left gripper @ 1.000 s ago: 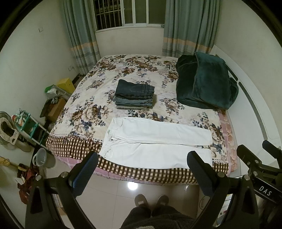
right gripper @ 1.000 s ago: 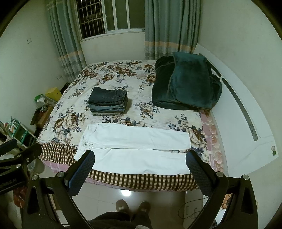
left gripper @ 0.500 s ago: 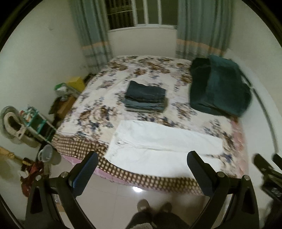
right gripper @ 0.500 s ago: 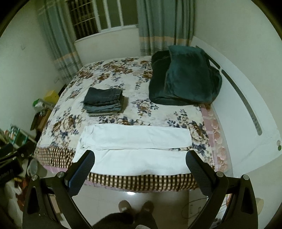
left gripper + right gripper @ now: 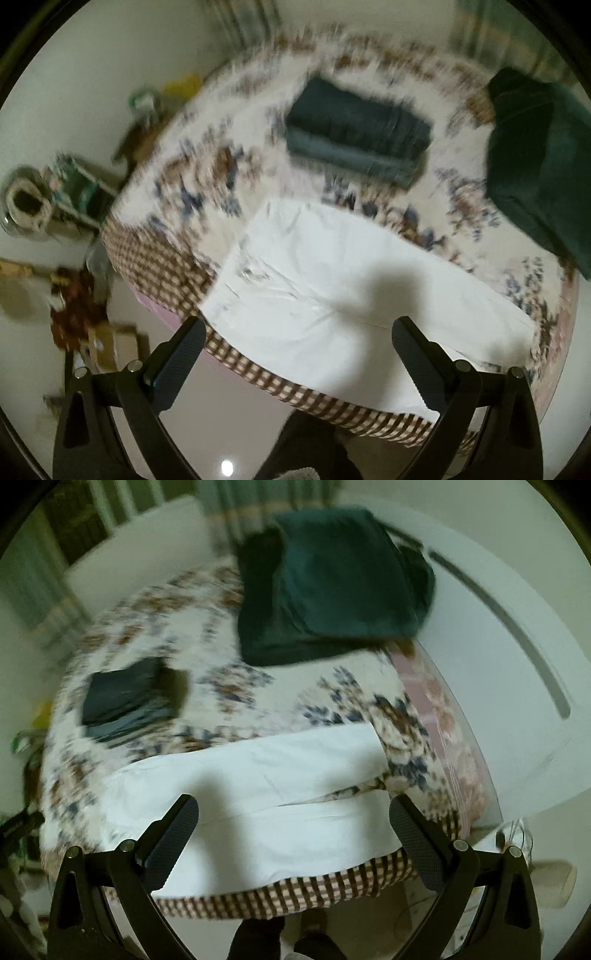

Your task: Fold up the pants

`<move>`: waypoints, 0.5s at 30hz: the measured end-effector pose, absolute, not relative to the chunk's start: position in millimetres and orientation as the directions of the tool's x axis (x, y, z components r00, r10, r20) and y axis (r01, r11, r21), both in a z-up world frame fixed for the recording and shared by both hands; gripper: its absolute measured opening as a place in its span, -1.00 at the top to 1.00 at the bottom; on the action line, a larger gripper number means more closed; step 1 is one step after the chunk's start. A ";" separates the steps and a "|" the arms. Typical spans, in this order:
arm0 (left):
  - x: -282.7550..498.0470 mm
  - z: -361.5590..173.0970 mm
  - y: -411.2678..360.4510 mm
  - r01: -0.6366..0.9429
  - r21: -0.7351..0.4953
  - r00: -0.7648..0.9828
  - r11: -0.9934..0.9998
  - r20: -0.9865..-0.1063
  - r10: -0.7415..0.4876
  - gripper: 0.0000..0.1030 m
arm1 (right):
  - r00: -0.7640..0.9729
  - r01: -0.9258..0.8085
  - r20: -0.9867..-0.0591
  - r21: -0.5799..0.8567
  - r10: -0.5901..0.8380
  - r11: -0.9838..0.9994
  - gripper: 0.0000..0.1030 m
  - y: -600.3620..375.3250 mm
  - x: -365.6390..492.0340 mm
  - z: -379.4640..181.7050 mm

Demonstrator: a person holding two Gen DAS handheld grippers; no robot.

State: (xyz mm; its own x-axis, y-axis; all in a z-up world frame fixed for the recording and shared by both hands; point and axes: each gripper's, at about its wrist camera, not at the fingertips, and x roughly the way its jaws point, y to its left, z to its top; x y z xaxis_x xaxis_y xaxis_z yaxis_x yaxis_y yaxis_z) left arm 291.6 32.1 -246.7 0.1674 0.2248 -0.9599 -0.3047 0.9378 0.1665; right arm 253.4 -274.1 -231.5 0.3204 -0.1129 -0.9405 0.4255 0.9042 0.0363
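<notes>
White pants (image 5: 332, 295) lie spread flat along the near edge of the bed (image 5: 155, 266), both legs side by side, the waist end toward 9 o'clock in the left wrist view and the leg ends toward 3 o'clock. In the right wrist view the same pants (image 5: 266, 797) cross the frame, with a narrow gap between the two legs near the hems at 3 o'clock. A dark shadow falls across the middle of the fabric in both views.

The left claw (image 5: 295, 354) is spread wide, holding nothing, hovering above the pants near the bed's checked border. The right claw (image 5: 293, 834) is likewise spread wide and empty, above the near leg. Neither touches the cloth.

Beyond the pants, at about 12 o'clock in the left view, sits a stack of folded dark jeans (image 5: 358, 144) on the floral bedspread, well apart from the white pair. At 2 o'clock a dark green blanket (image 5: 543, 162) lies heaped toward the head of the bed; in the right view it fills the 12 o'clock area (image 5: 332, 594), next to the white headboard (image 5: 498, 635).

On the floor at 9 o'clock in the left view are blurred odds and ends, including a small shelf rack (image 5: 77, 192) and a cardboard box (image 5: 118, 347). The person's legs (image 5: 306, 454) show at 6 o'clock, standing against the bed's edge. Both views are motion-blurred, so finer detail cannot be told.
</notes>
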 end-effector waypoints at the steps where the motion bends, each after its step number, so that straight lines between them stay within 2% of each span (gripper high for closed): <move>1: 306.1 -266.6 36.4 -0.317 0.165 0.135 0.934 -0.967 0.217 -1.00 | 0.294 0.454 -0.949 0.033 -0.114 0.890 -1.00 -284.9 268.5 -253.8; 5: 372.3 -358.0 60.6 -0.389 0.175 -0.005 0.904 -0.982 0.188 -1.00 | 0.166 0.589 -0.982 0.028 -0.088 0.807 -1.00 -325.4 322.5 -353.8; 8: 418.1 -429.7 87.8 -0.478 0.163 -0.115 0.863 -0.986 0.122 -1.00 | 0.091 0.685 -0.996 0.044 -0.025 0.727 -1.00 -353.4 351.6 -430.4; 15: 494.4 -537.8 144.7 -0.669 0.141 -0.167 0.730 -0.985 0.038 -1.00 | 0.000 0.824 -1.000 0.015 0.027 0.567 -1.00 -401.2 403.6 -576.6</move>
State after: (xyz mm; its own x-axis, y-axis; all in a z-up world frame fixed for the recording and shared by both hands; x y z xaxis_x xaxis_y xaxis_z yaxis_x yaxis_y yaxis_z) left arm 494.4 144.7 -537.8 -0.1670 0.0378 -0.9852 -0.6689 0.7298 0.1414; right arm 403.6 -401.2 -576.6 0.0000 0.0266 -0.9996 0.8235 0.5671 0.0151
